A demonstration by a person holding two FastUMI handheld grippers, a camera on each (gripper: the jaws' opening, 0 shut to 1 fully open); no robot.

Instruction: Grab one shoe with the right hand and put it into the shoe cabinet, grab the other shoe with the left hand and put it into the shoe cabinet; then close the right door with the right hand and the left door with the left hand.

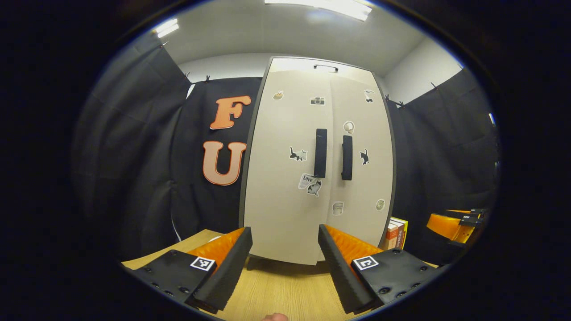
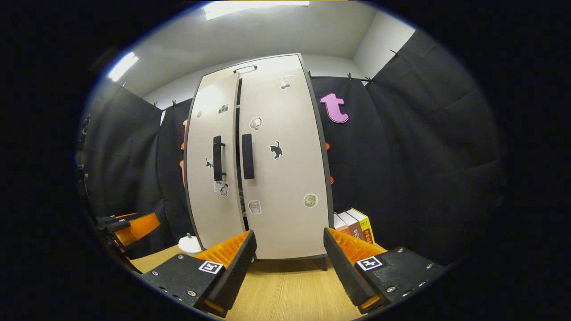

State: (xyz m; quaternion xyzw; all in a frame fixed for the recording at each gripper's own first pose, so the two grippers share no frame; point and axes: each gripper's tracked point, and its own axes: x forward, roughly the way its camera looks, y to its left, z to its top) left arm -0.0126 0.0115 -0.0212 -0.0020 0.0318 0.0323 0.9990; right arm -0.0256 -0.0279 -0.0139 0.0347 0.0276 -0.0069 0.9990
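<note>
Two open grippers face the shoe cabinet

The left gripper (image 1: 284, 249) is wide open and empty. The shoe cabinet (image 1: 285, 214) stands on the worktop (image 1: 285, 290), its left door (image 2: 207, 196) slightly ajar. Doors look stiff, light; push near the handle (image 2: 217, 158). The right gripper (image 2: 290, 254) is open, empty.

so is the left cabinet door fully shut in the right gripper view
No, the left door stands slightly ajar, with a dark gap between it and the right door of the shoe cabinet.
</note>
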